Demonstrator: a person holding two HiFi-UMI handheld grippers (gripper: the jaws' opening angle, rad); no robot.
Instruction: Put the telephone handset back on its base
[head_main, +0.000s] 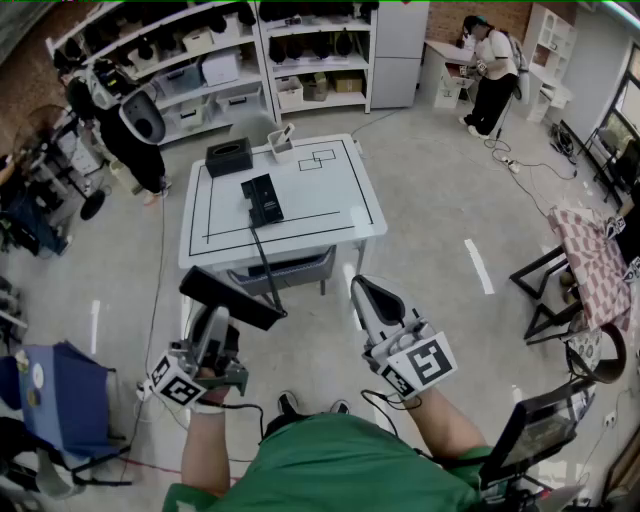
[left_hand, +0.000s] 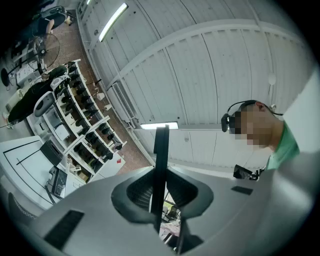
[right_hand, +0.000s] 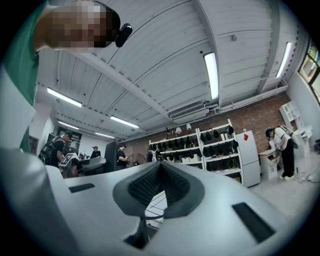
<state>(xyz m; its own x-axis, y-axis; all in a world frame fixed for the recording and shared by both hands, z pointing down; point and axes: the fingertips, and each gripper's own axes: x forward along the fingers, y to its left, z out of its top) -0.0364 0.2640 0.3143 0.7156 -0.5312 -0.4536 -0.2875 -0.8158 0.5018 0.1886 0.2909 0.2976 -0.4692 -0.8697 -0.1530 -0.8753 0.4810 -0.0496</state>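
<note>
1. Two claws hang short of the table.
2. Nearer than the table, the left gripper clamps the handset; the right gripper has jaws together, empty.
3. Mid-table lies the base, its cord running to the handset; a black box stands far left of it.

My left gripper points up at the ribbed white ceiling. Its fingers are clamped on the telephone handset, which I see edge-on as a thin dark slab standing upright between them. At far left I can see the white worktop and stocked shelves.
</note>
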